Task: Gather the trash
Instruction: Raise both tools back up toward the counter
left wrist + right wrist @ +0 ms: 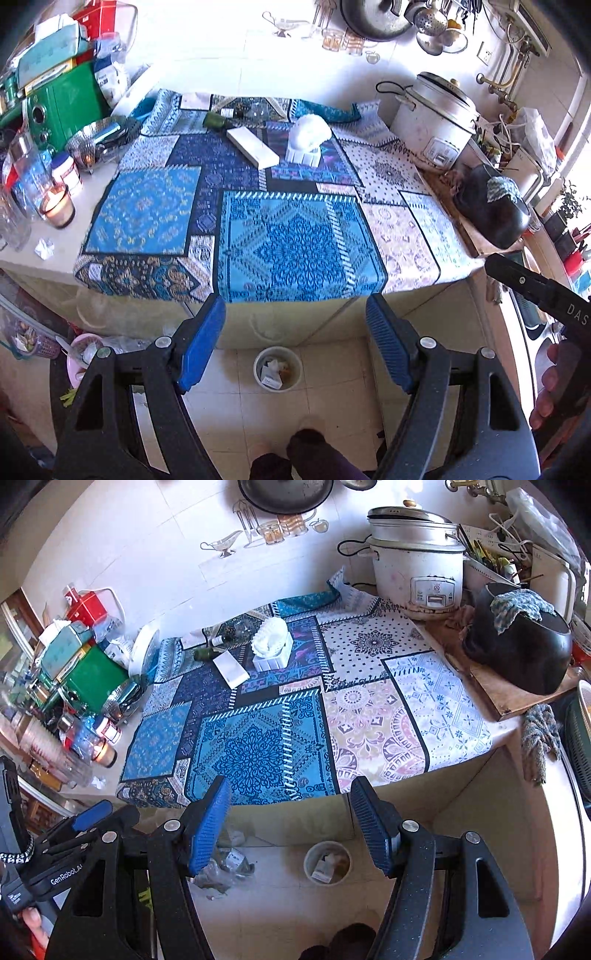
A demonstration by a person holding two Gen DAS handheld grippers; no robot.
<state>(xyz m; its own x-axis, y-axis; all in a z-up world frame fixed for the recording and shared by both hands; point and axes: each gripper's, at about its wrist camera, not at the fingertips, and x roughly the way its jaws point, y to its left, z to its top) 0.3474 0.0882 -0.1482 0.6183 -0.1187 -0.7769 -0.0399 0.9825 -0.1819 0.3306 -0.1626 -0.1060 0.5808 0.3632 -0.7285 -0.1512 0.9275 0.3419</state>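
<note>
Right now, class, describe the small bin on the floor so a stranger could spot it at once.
Start at the counter draped with the patterned blue cloth. Drop straight down its front to the tiled floor, where a small round bin stands upright. It is the only pale open-topped container there, with crumpled paper and a little carton inside.

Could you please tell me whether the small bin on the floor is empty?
Not empty: the small bin holds crumpled paper and a small carton, visible through its open top.
</note>
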